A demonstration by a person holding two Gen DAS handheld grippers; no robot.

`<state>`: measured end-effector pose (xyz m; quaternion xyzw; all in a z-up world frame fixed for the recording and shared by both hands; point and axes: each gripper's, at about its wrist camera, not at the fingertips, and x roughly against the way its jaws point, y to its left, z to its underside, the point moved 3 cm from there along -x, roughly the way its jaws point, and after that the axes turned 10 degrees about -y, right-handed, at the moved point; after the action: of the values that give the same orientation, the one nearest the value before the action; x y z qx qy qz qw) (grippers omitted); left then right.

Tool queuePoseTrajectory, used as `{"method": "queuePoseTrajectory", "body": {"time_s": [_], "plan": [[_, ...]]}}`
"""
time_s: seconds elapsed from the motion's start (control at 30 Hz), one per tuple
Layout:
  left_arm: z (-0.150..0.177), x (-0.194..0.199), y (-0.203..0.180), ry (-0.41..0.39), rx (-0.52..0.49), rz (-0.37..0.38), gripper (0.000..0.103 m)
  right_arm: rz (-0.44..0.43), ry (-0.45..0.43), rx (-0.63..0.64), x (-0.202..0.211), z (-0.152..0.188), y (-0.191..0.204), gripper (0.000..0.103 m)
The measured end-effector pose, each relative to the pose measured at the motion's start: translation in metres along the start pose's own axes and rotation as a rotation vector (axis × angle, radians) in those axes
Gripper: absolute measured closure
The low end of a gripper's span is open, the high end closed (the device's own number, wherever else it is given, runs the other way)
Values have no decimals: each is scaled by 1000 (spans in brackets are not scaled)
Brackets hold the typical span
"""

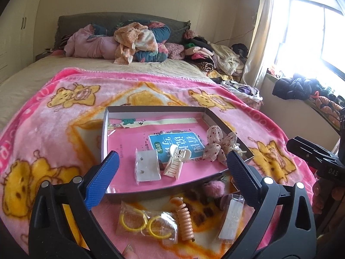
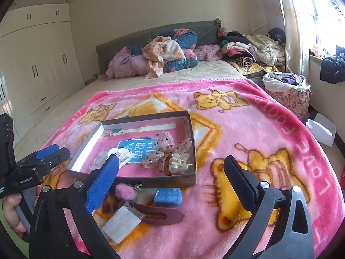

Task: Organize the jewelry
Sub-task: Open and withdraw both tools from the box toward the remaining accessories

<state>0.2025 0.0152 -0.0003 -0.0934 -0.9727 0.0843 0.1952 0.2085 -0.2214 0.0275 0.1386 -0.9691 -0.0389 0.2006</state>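
A shallow cardboard box (image 1: 103,129) (image 2: 192,133) lies on the pink blanket. It holds a cream claw clip (image 1: 175,161), a bagged earring card (image 1: 147,167), a dotted bow (image 1: 217,144) (image 2: 166,149) and a pearl clip (image 2: 180,165). In front of the box lie bagged yellow hoops (image 1: 144,222), an orange spiral clip (image 1: 184,219), a pink pompom (image 1: 213,188) (image 2: 126,191), a white packet (image 1: 229,219) (image 2: 121,223), a blue case (image 2: 168,197) and a maroon hair clip (image 2: 159,215). My left gripper (image 1: 172,168) is open over the box's near edge. My right gripper (image 2: 172,172) is open above the loose items.
The pink bear blanket (image 2: 248,125) covers the bed's near half. Piled clothes and pillows (image 1: 133,41) lie at the headboard. A floral basket (image 2: 289,99) stands by the window. Wardrobes (image 2: 38,64) line the left wall.
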Motion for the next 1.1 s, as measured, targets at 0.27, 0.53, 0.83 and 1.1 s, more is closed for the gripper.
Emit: {"method": "queuePoseTrajectory", "body": {"time_s": [0.27, 0.53, 0.83, 1.1], "plan": [[2, 13, -4, -9, -23, 12, 12, -18, 0, 24, 17, 6, 9, 8], [11, 20, -5, 7, -43, 21, 12, -37, 20, 25, 26, 17, 16, 8], [31, 25, 3, 45, -54, 15, 12, -52, 55, 25, 26, 35, 24, 8], [46, 27, 15, 76, -52, -3, 12, -68, 99, 33, 18, 53, 36, 8]]}}
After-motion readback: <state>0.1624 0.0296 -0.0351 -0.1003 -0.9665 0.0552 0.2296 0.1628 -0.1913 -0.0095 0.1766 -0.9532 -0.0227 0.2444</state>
